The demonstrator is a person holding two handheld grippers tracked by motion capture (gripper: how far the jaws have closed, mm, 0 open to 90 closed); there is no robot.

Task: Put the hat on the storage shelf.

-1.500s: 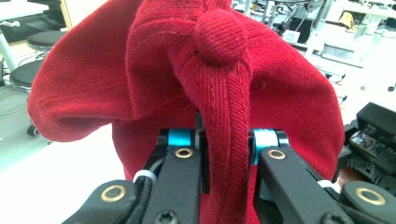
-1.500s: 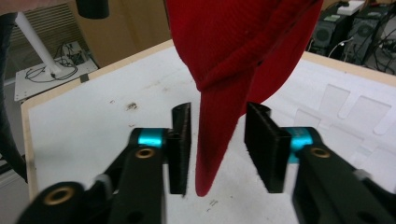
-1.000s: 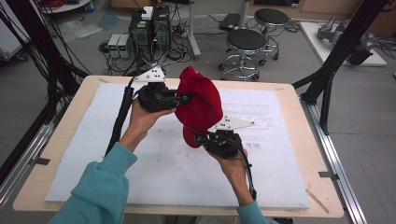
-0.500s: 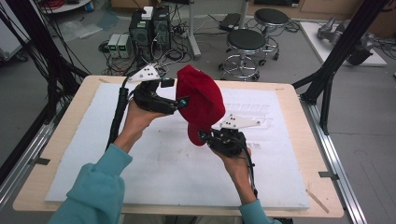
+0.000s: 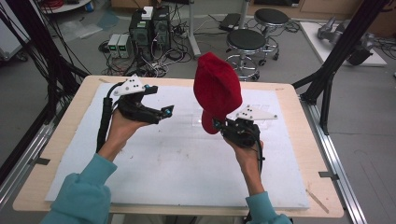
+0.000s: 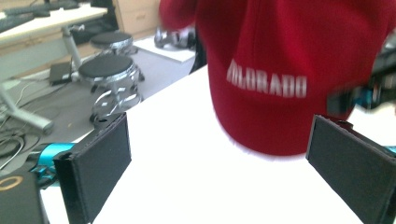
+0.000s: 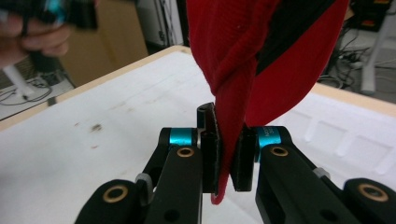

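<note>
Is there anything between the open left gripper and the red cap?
Nothing visible. The left gripper, jaws just opened with nothing between them, faces the red cap across open air above the table. The right gripper holds the cap up by its edge.

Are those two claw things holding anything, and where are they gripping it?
The right gripper holds the red cap, pinched at its lower edge, probably the brim. The left gripper is open with nothing between its jaws.
</note>
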